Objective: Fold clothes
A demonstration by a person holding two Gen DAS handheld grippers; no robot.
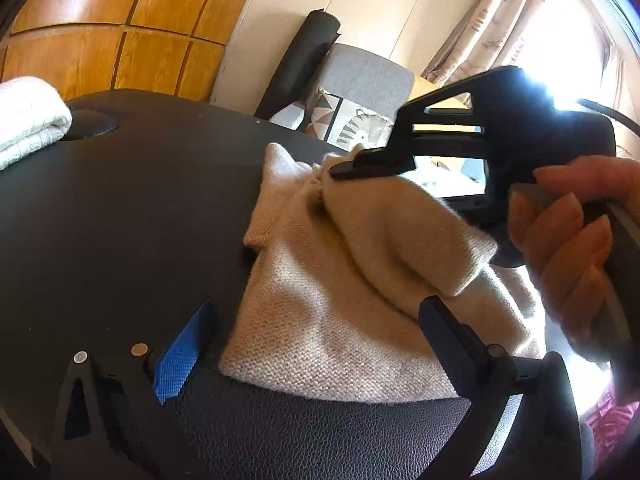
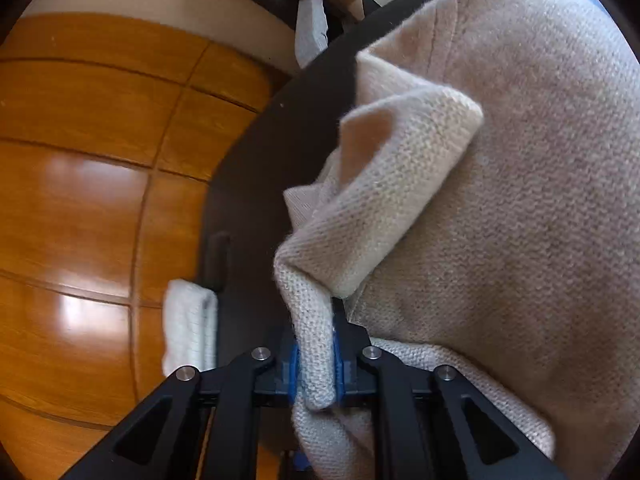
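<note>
A beige knitted garment [image 1: 340,320] lies on a dark, leather-textured surface [image 1: 120,220], bunched toward the surface's near edge and reaching up its right-hand side as the left wrist view shows it. The right gripper [image 2: 316,364] is pinching a thick fold of this knit between its blue pads [image 2: 295,364], which are drawn close with the cloth squeezed between them. From that pinch a flap of the garment is lifted and doubled over the flat part below, probably so that one side can be carried across the rest to make a fold.

In the left wrist view the right gripper [image 1: 340,170] appears from the side, its tips buried in the raised cloth, with a person's hand [image 1: 576,240] wrapped round its handle. The left gripper [image 1: 320,344] is spread wide, one blue pad [image 1: 182,354] over bare surface and the other finger at the garment's near right part; it grasps nothing (it seems placed to hold the lower layer steady or take an edge next).

A white folded cloth [image 1: 28,120] sits at the far left corner of the surface, well apart from the beige one, likely already finished. Beyond the surface edge are a wooden floor [image 2: 80,160] and a grey cushioned seat [image 1: 360,76].
</note>
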